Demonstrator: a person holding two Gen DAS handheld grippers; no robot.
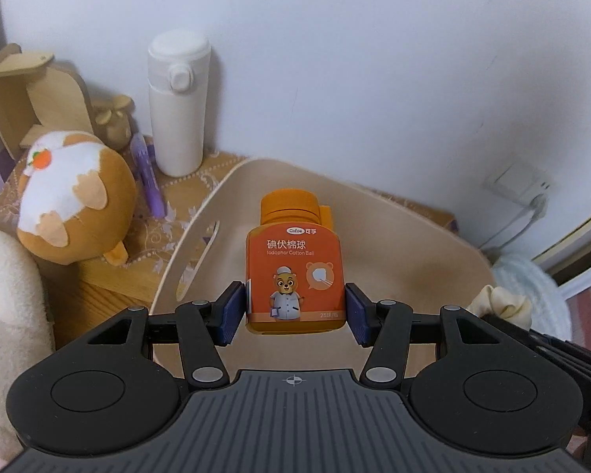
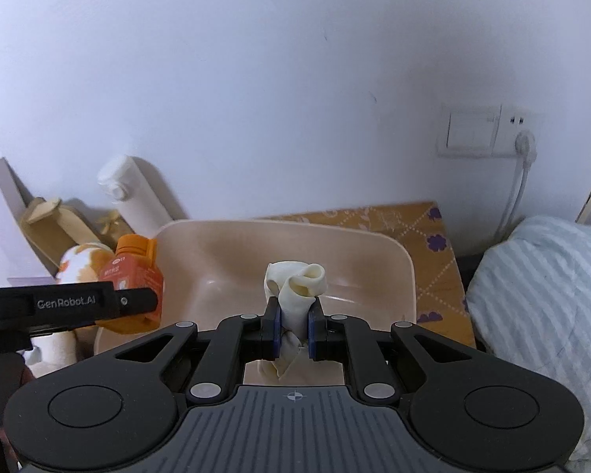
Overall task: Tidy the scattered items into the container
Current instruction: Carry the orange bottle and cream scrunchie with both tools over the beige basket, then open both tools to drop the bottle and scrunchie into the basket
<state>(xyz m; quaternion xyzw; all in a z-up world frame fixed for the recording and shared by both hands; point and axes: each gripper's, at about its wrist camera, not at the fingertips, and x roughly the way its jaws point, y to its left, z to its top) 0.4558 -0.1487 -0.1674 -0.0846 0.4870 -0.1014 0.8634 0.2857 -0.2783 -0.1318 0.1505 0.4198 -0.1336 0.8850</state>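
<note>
One beige container point(image 1: 433, 236) lies under both tools: the left gripper point(image 1: 294, 312) clamps one orange bottle point(image 1: 294, 272) above it, the right gripper point(image 2: 294, 325) pinches one cream scrunchie point(image 2: 295, 287).

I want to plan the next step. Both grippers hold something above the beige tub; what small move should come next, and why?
Probably lower both a little and open them. The left gripper holds the orange bottle and the right gripper pinches the cream scrunchie, both already over the beige tub, which looks empty beneath them.
</note>
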